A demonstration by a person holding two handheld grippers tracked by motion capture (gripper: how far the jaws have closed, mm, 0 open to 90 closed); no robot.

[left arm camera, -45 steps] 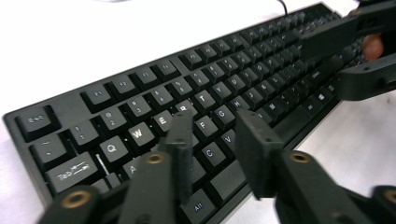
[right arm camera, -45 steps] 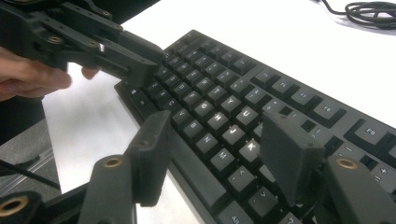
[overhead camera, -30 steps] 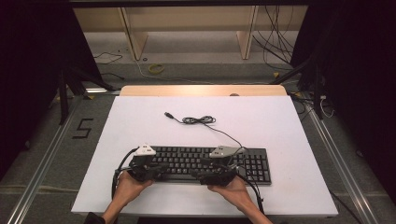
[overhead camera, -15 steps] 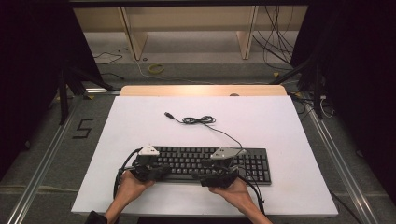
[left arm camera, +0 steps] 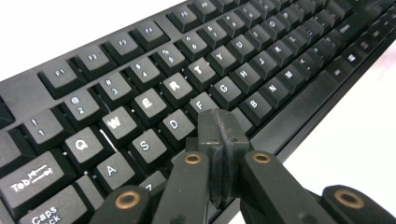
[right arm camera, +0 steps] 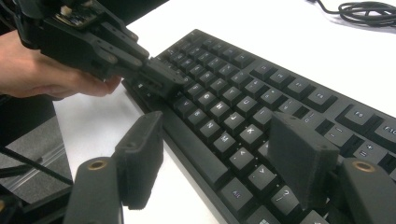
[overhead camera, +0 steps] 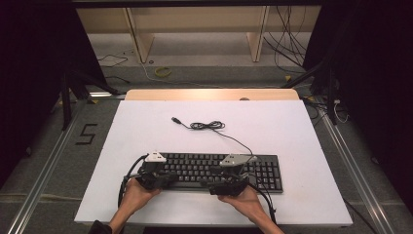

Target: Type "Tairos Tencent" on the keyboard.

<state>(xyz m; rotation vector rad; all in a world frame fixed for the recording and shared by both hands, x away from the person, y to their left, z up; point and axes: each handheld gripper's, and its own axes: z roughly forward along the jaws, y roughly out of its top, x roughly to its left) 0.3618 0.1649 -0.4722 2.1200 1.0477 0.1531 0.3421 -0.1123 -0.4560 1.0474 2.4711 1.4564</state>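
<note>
A black keyboard (overhead camera: 209,168) lies across the near half of the white table (overhead camera: 292,126), its cable (overhead camera: 207,126) coiled behind it. My left gripper (overhead camera: 168,179) is at the keyboard's left end, its jaws shut together with nothing between them. In the left gripper view the joined tips (left arm camera: 219,130) sit low over the keys near F and C. My right gripper (overhead camera: 216,187) is at the front edge near the middle. It stands open (right arm camera: 219,154): one jaw hangs over the table in front of the keyboard (right arm camera: 243,116), the other over the keys. The left gripper (right arm camera: 170,79) points toward it.
A light wooden strip (overhead camera: 209,94) runs along the table's far edge. Beyond it are shelf legs and loose cables on the floor (overhead camera: 160,70). Dark curtains close both sides. A hand (right arm camera: 42,70) holds the left gripper.
</note>
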